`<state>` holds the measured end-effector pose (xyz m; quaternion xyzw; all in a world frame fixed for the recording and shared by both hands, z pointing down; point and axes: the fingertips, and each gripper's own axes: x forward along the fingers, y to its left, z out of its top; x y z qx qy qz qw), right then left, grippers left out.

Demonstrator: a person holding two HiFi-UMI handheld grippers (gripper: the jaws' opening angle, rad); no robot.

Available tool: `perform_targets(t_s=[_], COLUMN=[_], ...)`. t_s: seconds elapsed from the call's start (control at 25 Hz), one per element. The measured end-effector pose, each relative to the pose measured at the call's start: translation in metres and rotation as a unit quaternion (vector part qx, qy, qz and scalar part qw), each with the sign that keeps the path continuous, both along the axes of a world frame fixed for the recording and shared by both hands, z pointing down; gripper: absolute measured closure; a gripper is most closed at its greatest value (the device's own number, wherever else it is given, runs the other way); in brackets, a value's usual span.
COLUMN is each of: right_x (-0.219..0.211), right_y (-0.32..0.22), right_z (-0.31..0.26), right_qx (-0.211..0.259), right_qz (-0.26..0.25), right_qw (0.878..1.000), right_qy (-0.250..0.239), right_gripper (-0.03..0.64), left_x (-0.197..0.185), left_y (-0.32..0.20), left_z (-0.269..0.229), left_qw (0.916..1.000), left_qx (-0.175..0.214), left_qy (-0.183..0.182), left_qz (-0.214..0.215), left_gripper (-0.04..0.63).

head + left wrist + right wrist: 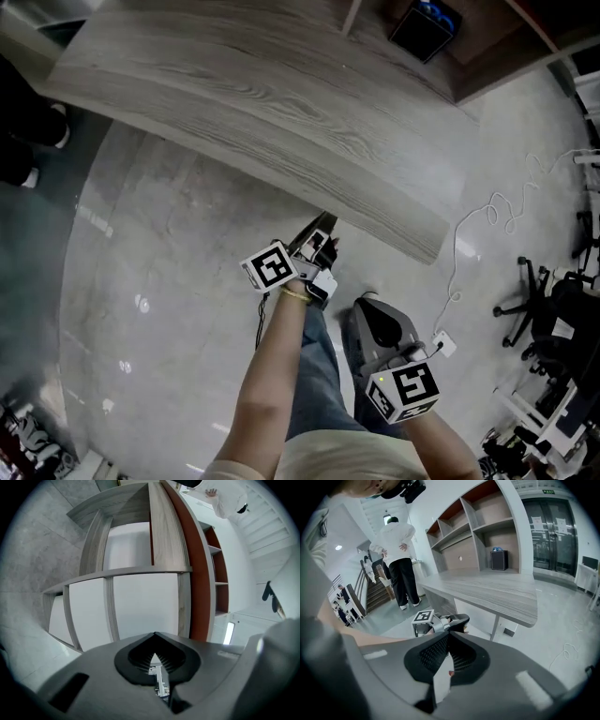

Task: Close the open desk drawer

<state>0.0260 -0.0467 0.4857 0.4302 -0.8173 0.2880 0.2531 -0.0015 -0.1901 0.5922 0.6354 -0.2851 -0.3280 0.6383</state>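
Drawer, appearance: I am facing a flat white drawer front [145, 606] edged in thin grey wood-grain strips. Narrower white panels, parted by the same strips, are lying beside it. The face is plain and smooth. I am seeing no gap that tells me whether it is pushed home or standing out, so I cannot tell.

Drawer, place: it is sitting directly under the long, curved grey wood-grain desk top [281, 103], at the front edge nearest me. Red-brown shelving [202, 573] is rising behind the desk.

Drawer, orientation: the front is facing straight out at my left gripper [156, 633]. Its long side is running parallel to the desk top's edge, which is showing up-and-down in the rolled left gripper view. Its lower end is hidden behind my own gripper body.

Left gripper: I am holding it level, just under the desk edge and close to the front. Its tips are pressed together with nothing between them. Contact with the front I cannot confirm.

Right gripper [449, 633]: I am holding it lower and nearer my body, angled down over the polished grey floor [169, 281], well apart from the desk. Its tips are meeting too, gripping nothing.
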Motion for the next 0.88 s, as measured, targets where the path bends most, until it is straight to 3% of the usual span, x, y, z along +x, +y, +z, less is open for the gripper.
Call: perform_targets(t_s=[0.12,0.24,0.36,0.6,0.72,0.88], right_x=[0.001,0.0,-0.001,-0.001,0.0,-0.001], right_y=[0.006,0.016,0.027,0.034,0.038,0.041], right_z=[0.007,0.019,0.034,0.051,0.06,0.071], right_qx=[-0.006,-0.02,-0.029,-0.041,-0.048,-0.059], right_qz=[-0.014,-0.052,-0.07,-0.098,-0.111,-0.12], right_qw=[1.0,0.998,0.997,0.994,0.992,0.99], right_qy=[-0.002,0.003,0.01,0.022,0.026,0.031], right_gripper=[0.611,0.612,0.611,0.611,0.611,0.612], left_x=[0.002,0.0,0.002,0.008,0.01,0.012], left_y=[-0.002,-0.005,-0.004,-0.004,-0.009,-0.019], left_z=[0.006,0.003,0.008,0.019,0.022,0.015], left_qw=[0.9993,0.9993,0.9991,0.9991,0.9987,0.9977], left_qx=[0.013,0.023,0.032,0.034,0.04,0.062], left_qy=[-0.035,-0.022,-0.021,-0.002,-0.003,0.014], left_qz=[0.0,-0.021,-0.017,-0.026,-0.032,-0.022], left_gripper=[0.586,0.517,0.42,0.151,0.077,0.03])
